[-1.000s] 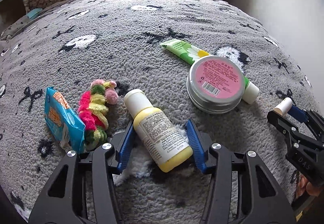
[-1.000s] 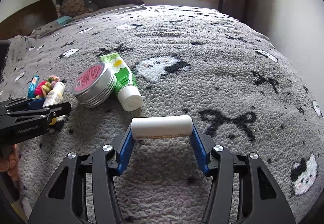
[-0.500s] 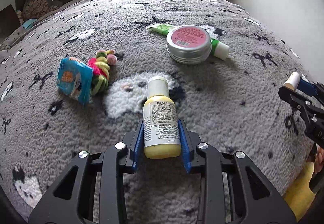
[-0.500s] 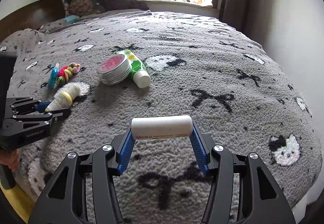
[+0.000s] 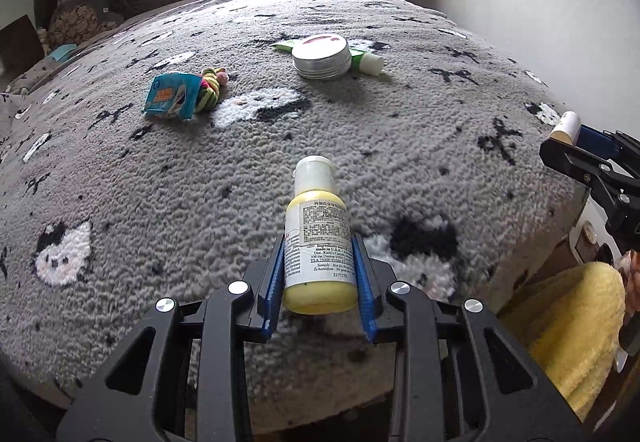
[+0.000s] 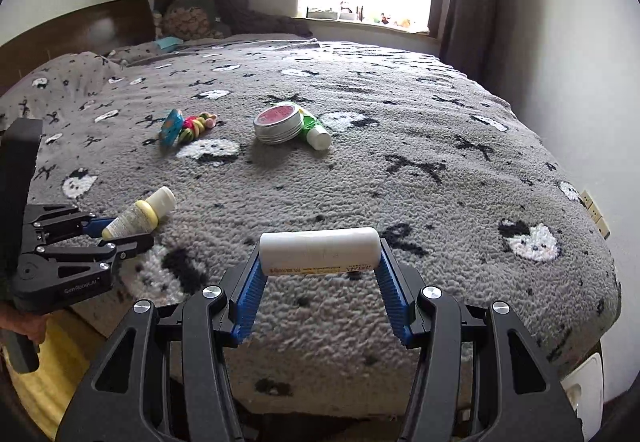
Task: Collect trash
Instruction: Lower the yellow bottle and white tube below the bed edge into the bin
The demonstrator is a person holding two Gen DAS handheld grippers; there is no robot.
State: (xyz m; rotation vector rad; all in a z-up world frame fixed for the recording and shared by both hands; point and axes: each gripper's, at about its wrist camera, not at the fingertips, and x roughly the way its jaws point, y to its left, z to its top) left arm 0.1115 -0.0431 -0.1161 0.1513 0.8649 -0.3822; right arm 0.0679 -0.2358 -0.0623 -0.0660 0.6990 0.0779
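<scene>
Left gripper [image 5: 320, 274]: jaws clamped on the lower body of a yellow bottle [image 5: 318, 238], white cap pointing away, held clear above the near edge of the bed [image 5: 400, 130].

Right gripper [image 6: 320, 278]: jaws clamped on the two ends of a white tube [image 6: 320, 250], carried crosswise, also off the blanket.

On the bed, well apart from both grippers: a round tin [image 5: 322, 56] with a pink lid, touching a green tube [image 5: 366, 60] behind it; to their left a blue wrapper [image 5: 170, 98] against a multicoloured knitted item [image 5: 212, 86]
</scene>
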